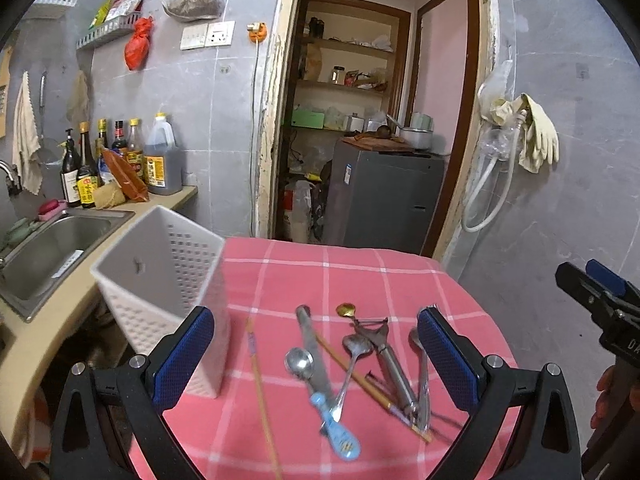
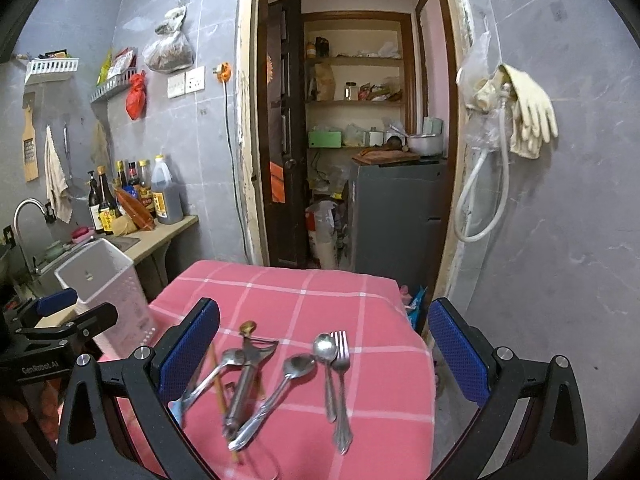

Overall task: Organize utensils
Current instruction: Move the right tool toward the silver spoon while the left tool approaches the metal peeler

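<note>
A heap of utensils lies on the pink checked tablecloth (image 1: 360, 280): a knife with a light blue handle (image 1: 320, 364), spoons (image 1: 299, 361), a metal peeler (image 1: 380, 344), chopsticks (image 1: 260, 380) and a fork (image 2: 341, 376). A white perforated holder (image 1: 160, 280) stands empty at the table's left edge; it also shows in the right wrist view (image 2: 108, 292). My left gripper (image 1: 316, 360) is open and empty above the heap. My right gripper (image 2: 324, 360) is open and empty above the spoons (image 2: 296, 364) and peeler (image 2: 248, 372).
A steel sink (image 1: 52, 252) and a counter with sauce bottles (image 1: 120, 160) lie left of the table. Behind the table is a doorway with a grey cabinet (image 1: 384, 196). A tiled wall with hanging gloves (image 1: 536, 136) is at the right.
</note>
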### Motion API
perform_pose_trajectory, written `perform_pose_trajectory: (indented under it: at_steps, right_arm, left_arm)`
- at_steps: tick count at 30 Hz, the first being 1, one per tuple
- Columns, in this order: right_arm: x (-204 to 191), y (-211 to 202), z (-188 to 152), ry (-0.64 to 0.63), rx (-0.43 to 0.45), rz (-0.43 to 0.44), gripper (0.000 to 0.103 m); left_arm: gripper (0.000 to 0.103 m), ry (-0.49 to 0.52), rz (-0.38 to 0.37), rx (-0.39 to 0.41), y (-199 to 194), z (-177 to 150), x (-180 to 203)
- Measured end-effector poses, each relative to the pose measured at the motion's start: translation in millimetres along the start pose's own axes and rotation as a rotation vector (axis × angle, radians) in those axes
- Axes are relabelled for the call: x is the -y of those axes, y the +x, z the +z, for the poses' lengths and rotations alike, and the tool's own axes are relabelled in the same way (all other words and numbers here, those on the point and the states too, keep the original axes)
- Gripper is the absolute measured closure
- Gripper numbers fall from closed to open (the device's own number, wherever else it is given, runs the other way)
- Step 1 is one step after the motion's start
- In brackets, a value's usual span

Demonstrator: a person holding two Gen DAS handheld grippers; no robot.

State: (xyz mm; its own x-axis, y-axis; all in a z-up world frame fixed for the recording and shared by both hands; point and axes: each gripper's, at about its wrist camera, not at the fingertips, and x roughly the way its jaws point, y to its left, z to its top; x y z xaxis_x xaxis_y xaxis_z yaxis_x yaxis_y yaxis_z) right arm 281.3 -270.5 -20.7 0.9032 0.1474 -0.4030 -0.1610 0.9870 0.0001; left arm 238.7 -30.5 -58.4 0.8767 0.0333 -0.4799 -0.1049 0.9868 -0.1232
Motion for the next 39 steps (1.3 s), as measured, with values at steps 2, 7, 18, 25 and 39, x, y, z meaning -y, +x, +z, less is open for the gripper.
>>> perform_pose_trajectory:
  at_steps: [2, 7, 18, 25, 39]
  right_arm:
    - [7, 15, -4, 0.003, -0.01, 0.006, 0.001]
    - [21, 53, -13, 0.008, -0.038, 0.021, 0.001]
    - [48, 132, -49, 0.076, -0.147, 0.128, 0.001]
    - [55, 172, -66, 0.1, -0.27, 0.196, 0.041]
    - [45, 236, -91, 0.072, -0.503, 0.343, 0.074]
  left_arm:
    - [0.001, 0.006, 0.002, -0.006, 15, 0, 7]
    - [0.001, 0.009, 0.001, -0.035, 49, -2, 20]
    - [0.004, -0.032, -0.031, -0.122, 113, -23, 35]
    - [0.036, -0.04, -0.126, -0.208, 133, -36, 45]
    - [0.08, -0.057, -0.183, -0.474, 178, -43, 63]
